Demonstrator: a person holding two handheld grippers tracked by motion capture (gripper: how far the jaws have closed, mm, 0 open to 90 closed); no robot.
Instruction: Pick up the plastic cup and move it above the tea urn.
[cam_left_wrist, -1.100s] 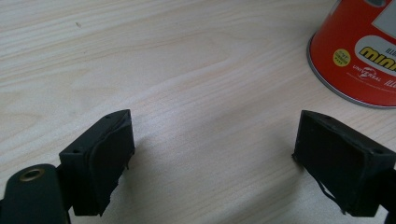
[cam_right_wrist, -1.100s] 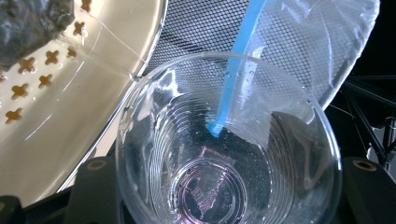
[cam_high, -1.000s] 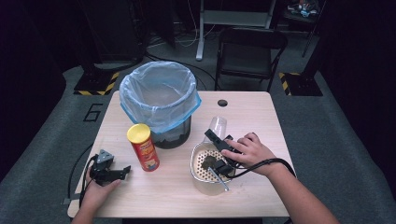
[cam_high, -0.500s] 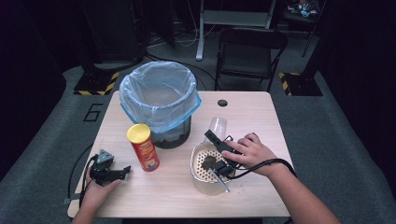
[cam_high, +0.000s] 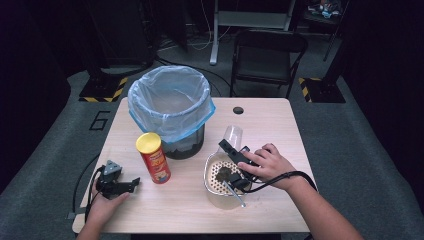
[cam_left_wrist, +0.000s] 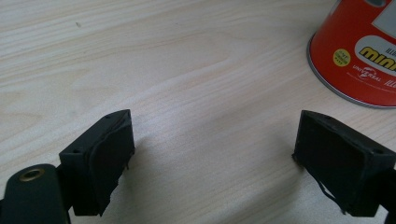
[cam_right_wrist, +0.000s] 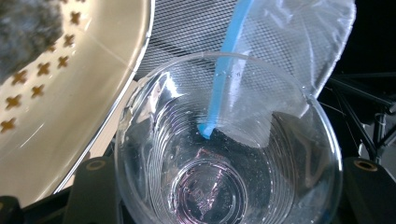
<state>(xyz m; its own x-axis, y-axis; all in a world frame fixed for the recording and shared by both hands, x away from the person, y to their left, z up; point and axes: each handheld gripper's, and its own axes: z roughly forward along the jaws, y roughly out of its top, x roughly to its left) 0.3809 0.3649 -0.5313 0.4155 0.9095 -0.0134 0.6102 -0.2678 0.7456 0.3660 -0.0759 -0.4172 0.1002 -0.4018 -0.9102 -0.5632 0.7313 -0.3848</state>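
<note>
While the right gripper grasped the clear plastic cup between its fingers, the cup lay tilted, its long axis running away from the person and its mouth facing the hand, just beside the perforated strainer bowl, which held a dark clump. Behind stood the bag-lined bin. The left gripper rested released on the desk near the red can.
</note>
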